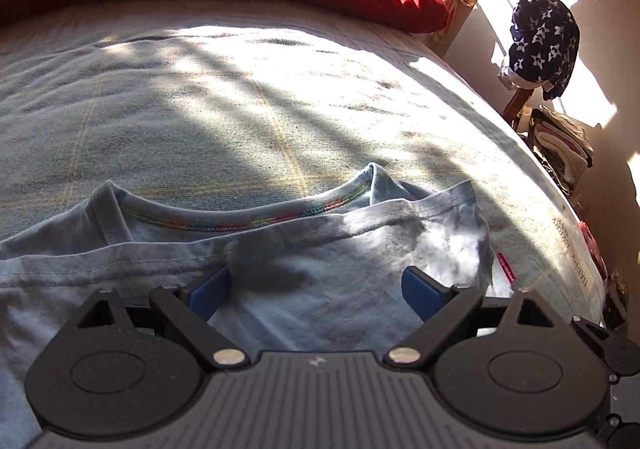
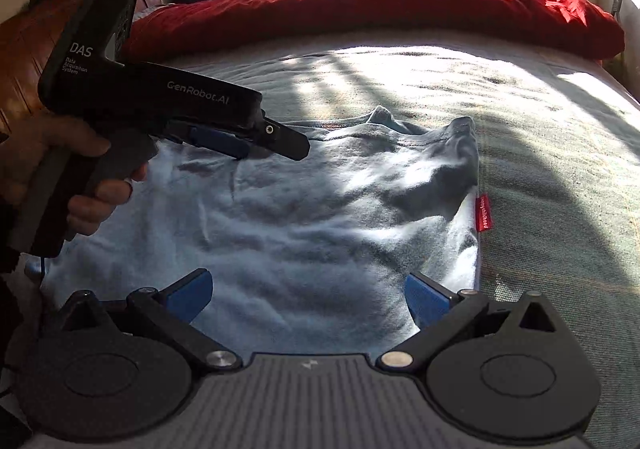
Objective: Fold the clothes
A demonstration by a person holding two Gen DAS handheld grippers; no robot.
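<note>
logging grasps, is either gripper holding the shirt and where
Neither. The left gripper and the right gripper are both open above the light blue shirt, gripping nothing.

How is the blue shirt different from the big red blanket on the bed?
The light blue shirt lies spread fairly flat near the front of the bed, while the red blanket is bunched in a puffy heap along the far side. The shirt is pale with a rainbow-stitched collar and a small red tag; the blanket is plain deep red. The blanket looks much bigger. Both are soft cloth resting on the bed in patchy sunlight.
</note>
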